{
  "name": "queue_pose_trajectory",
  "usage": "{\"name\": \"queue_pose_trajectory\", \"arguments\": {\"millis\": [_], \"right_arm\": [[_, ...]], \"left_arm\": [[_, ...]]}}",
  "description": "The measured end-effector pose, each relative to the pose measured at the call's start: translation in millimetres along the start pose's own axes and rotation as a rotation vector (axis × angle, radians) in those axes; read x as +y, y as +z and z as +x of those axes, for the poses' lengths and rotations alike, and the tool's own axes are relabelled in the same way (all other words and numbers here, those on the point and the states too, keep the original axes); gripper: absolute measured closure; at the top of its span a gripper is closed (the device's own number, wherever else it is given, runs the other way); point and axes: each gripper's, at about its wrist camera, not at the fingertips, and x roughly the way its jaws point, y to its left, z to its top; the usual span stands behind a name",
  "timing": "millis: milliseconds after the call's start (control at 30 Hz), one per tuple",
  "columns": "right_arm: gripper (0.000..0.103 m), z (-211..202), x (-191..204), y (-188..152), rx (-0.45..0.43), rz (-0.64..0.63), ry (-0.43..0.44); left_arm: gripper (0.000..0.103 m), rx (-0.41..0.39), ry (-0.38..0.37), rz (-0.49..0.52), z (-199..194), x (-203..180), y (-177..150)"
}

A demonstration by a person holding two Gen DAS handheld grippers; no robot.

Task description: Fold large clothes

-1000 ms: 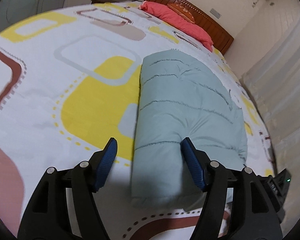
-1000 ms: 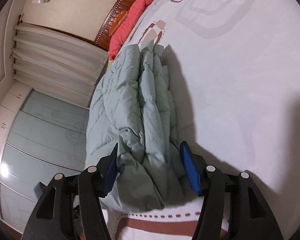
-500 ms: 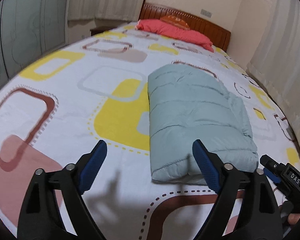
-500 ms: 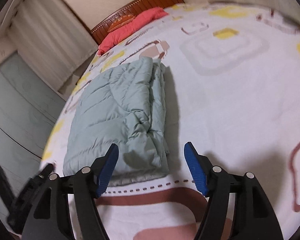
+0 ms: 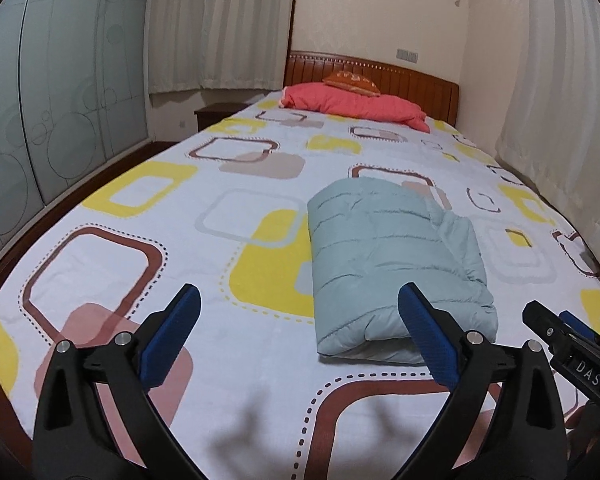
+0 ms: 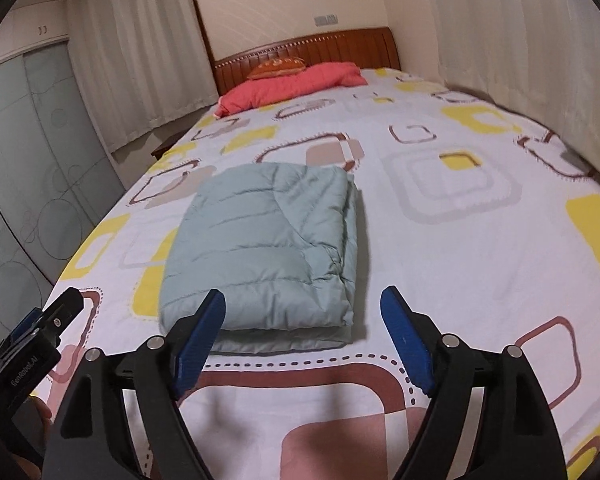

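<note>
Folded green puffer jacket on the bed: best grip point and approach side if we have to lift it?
Probably the near short end of the jacket, where the rounded fold faces the grippers. Come in low from the foot of the bed, one jaw under, one on top. The right long side shows loose stacked layers that could fan open; the left side is a smooth fold. Both the left gripper and right gripper hold nothing, jaws opening.
</note>
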Motion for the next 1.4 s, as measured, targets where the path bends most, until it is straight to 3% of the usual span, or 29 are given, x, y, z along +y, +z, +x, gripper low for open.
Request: {"name": "queue_pose_trajectory", "arguments": {"millis": [300,1400], "right_arm": [[0.024,-20.1,13.8,1.2,-0.047,-0.037,-0.005],[0.024,-29.1,25.2,-4.6,-0.065,-0.056,-0.007]], "left_arm": [[0.004,-0.021,-0.004,-0.002,-14.0,1.0,0.7],[0.004,-0.025,-0.009,-0.005,-24.9,-1.3,0.2]]}}
